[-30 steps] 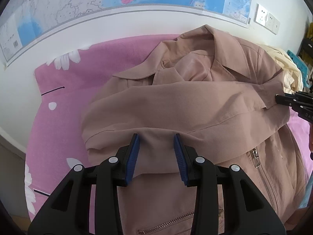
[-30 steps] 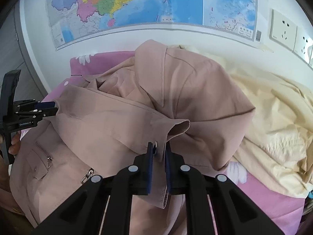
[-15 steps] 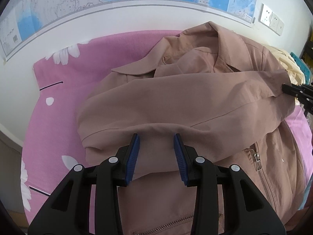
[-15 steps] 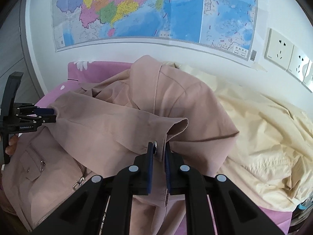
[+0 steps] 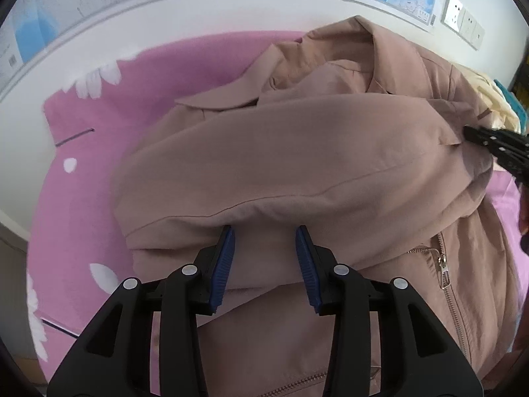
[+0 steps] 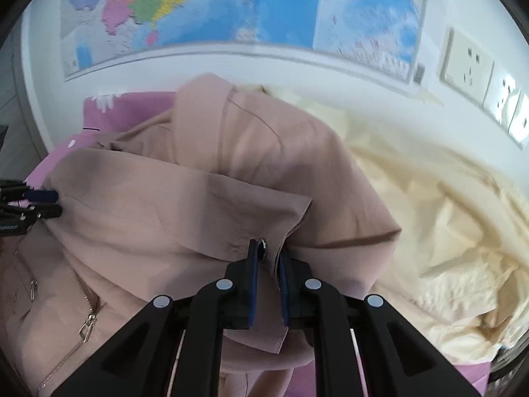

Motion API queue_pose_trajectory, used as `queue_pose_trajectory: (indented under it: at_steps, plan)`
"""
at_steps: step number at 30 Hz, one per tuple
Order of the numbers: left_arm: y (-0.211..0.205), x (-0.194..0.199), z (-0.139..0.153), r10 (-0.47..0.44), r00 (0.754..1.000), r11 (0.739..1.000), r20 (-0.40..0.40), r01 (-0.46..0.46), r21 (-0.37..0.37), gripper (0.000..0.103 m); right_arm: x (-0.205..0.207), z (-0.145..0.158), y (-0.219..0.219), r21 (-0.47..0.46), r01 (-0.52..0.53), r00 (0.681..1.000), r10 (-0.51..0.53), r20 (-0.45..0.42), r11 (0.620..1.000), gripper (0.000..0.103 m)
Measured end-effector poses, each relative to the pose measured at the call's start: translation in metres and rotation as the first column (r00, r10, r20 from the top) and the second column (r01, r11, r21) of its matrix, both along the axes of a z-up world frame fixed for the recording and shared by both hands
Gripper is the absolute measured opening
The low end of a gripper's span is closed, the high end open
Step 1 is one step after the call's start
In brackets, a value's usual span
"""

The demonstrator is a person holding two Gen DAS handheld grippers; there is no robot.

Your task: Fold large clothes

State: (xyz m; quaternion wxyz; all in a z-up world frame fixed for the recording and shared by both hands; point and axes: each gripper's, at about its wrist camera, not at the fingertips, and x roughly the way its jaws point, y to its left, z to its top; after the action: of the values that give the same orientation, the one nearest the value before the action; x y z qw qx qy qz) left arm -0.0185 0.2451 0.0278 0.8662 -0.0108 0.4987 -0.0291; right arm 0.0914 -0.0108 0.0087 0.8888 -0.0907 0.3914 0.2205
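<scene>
Right gripper (image 6: 267, 248): jaws nearly closed, clamped on the sleeve cuff (image 6: 264, 264) of the jacket (image 6: 205, 205), right by a metal snap. Cuff edge hangs down between the fingers.
Left gripper (image 5: 264, 241): jaws partway open with a thick fold of the same sleeve bunched between the blue pads (image 5: 224, 261). Fabric fills the gap and looks gripped.
The sleeve spans between the two grippers, laid across the jacket's front.
Jacket: dusty pink-tan, smooth woven, wide collar (image 5: 218, 102) turned out, metal zippers (image 5: 443, 264) on the front, zip pocket low. It lies front-up on a pink bedsheet (image 5: 82, 182) with white flower print, collar end toward the wall.
Beyond it on the right view: crumpled cream garment (image 6: 446, 215), touching the jacket's shoulder side.
Far: white wall, map (image 6: 231, 6), wall sockets (image 6: 466, 63).
</scene>
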Motion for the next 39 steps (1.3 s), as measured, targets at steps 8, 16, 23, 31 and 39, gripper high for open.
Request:
queue_pose_trajectory:
  at_steps: [8,16,23,31,39]
  plan:
    - [0.017,-0.023,0.028,-0.023,0.998,0.998,0.059,0.026,-0.060,0.048,-0.011,0.010,-0.018,0.069,0.028,0.999,-0.026,-0.018,0.997,0.020]
    - [0.035,-0.044,0.032,-0.006,0.998,0.997,0.056,0.010,-0.073,0.048,-0.045,0.021,-0.016,0.139,-0.075,0.997,0.079,-0.020,0.987,0.028]
    - [0.059,-0.081,0.041,0.032,0.996,0.996,0.079,-0.026,-0.083,0.056,-0.029,-0.016,-0.024,0.185,0.002,0.983,0.033,-0.183,0.983,0.028]
    - [0.089,-0.132,0.027,0.069,0.997,0.982,0.027,-0.063,-0.177,0.067,-0.081,0.009,-0.068,0.325,0.006,0.981,0.058,-0.187,0.946,0.067]
    - [0.079,-0.184,0.004,0.022,0.999,0.957,-0.031,-0.030,-0.288,0.070,-0.151,-0.023,-0.111,0.405,0.105,0.942,0.039,-0.332,0.908,0.083]
